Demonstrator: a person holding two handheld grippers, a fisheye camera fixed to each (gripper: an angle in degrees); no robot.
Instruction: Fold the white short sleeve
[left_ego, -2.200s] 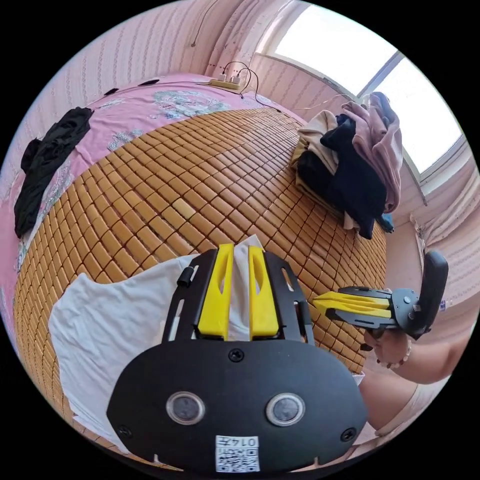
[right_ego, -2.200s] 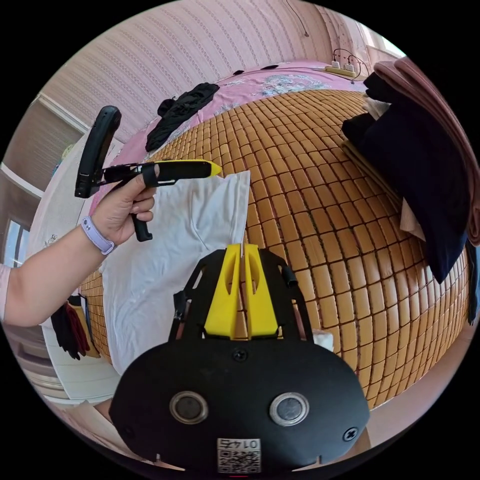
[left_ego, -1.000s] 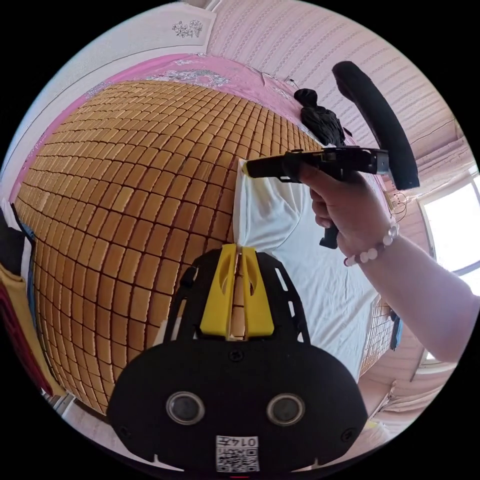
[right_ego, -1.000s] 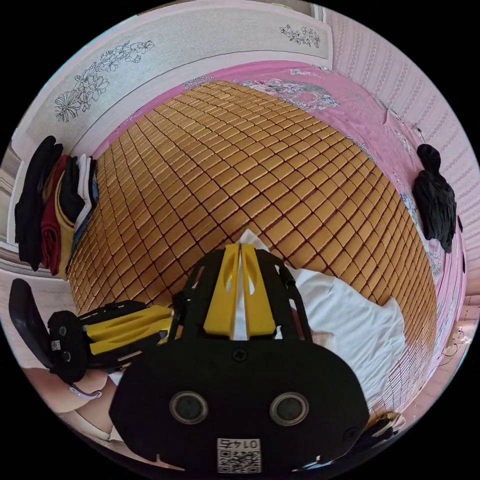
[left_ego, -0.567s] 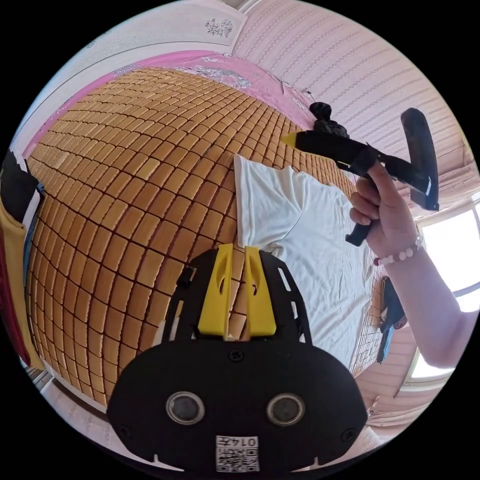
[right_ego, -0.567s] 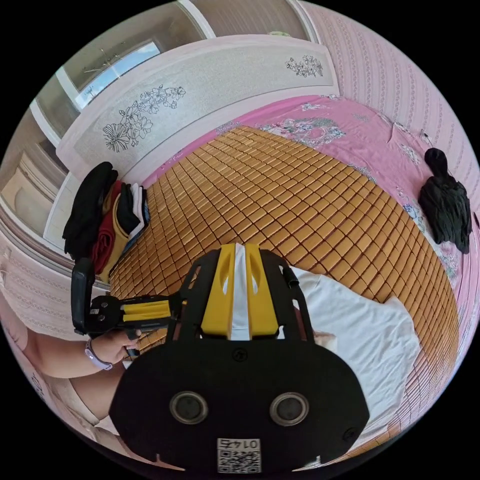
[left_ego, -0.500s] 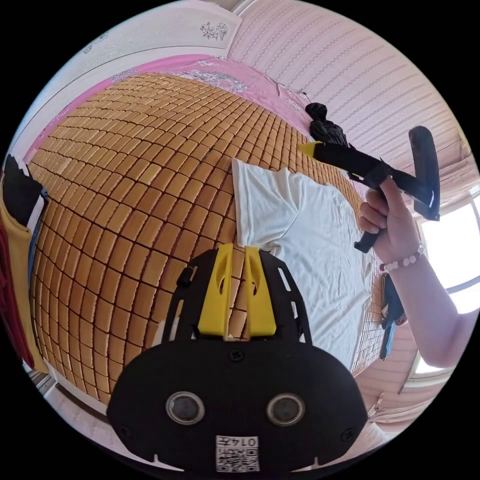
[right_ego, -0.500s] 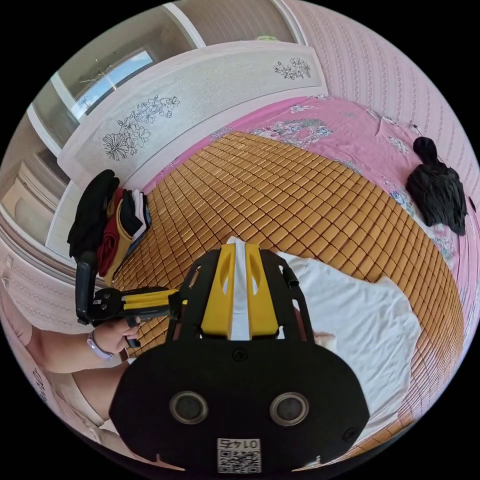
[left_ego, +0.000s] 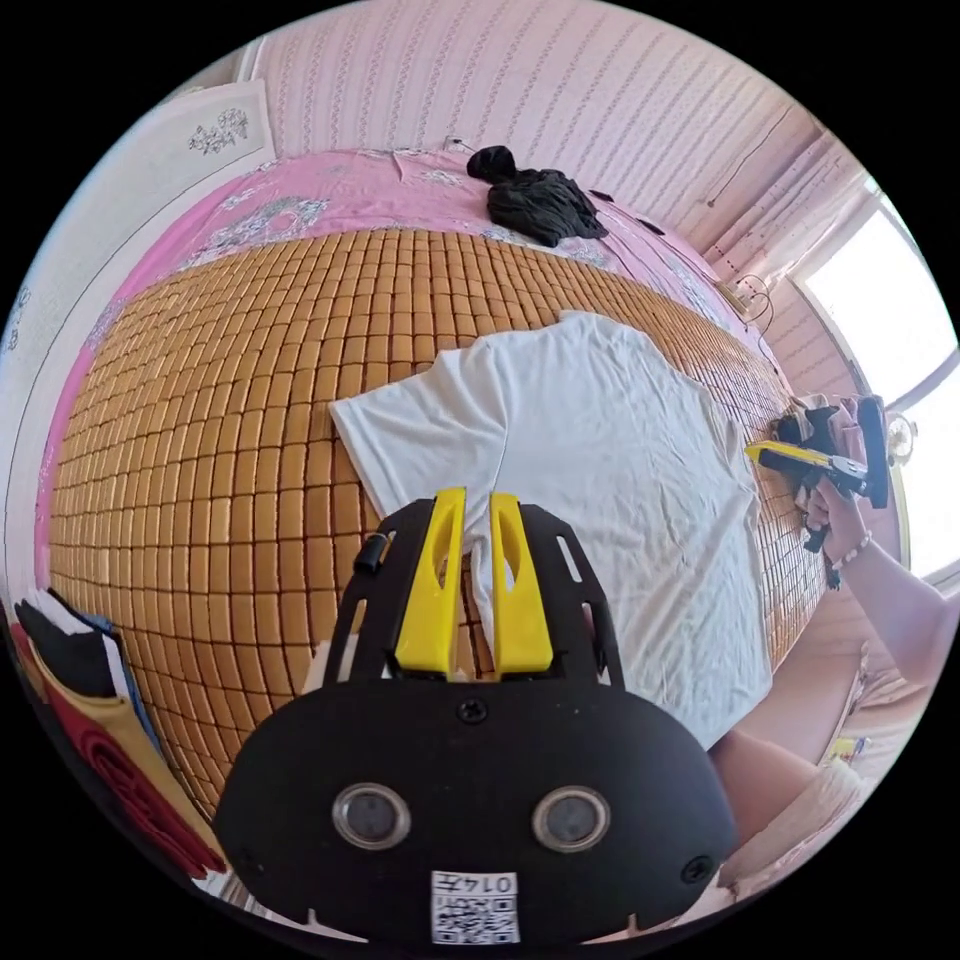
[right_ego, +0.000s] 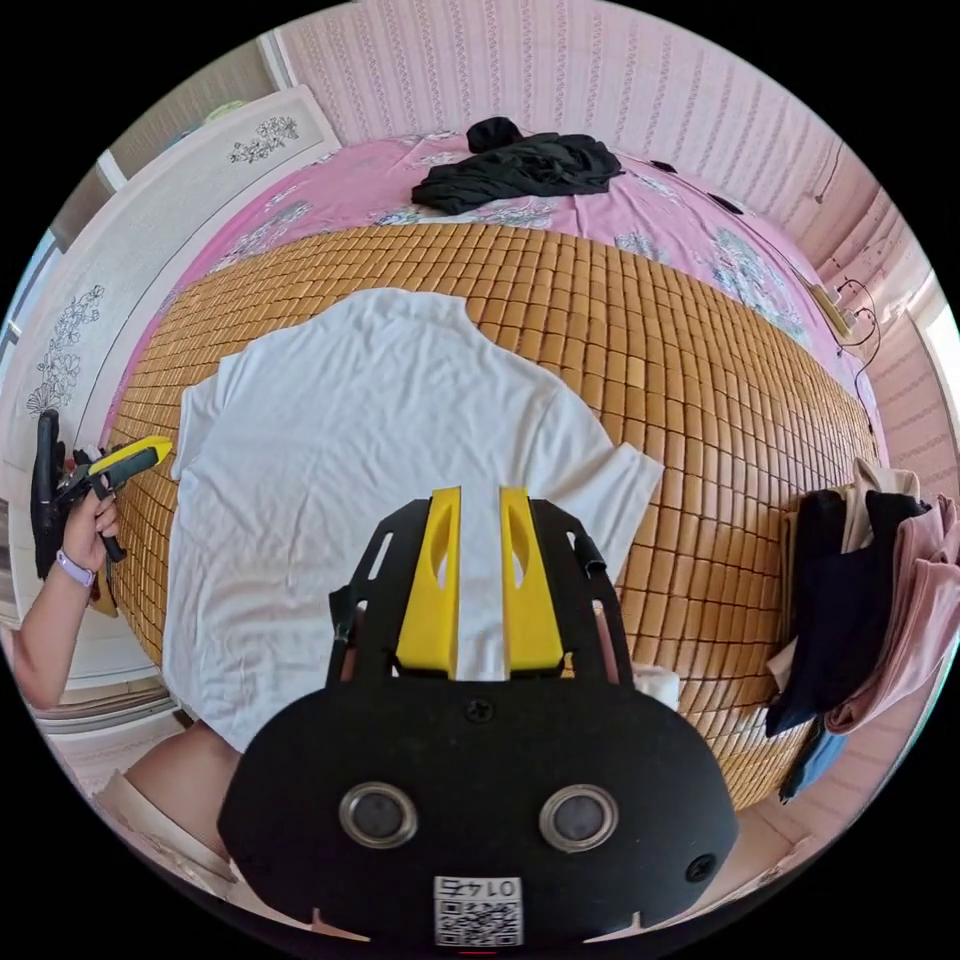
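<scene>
Pink striped walls surround a bed covered by a bamboo tile mat (right_ego: 640, 330); I see the white short sleeve (right_ego: 380, 440) spread flat on it, both sleeves out, hem toward the person. Left gripper (left_ego: 470, 560) hovers over one sleeve, jaws slightly parted, nothing pinched; right gripper (right_ego: 480, 575) over the other sleeve, jaws likewise apart, cloth visible between them but seemingly below, not clamped, though I cannot be sure of contact. Black garment (right_ego: 520, 165) lies on the pink sheet (right_ego: 690, 225); piled clothes (right_ego: 870, 600) sit at the mat's edge.
</scene>
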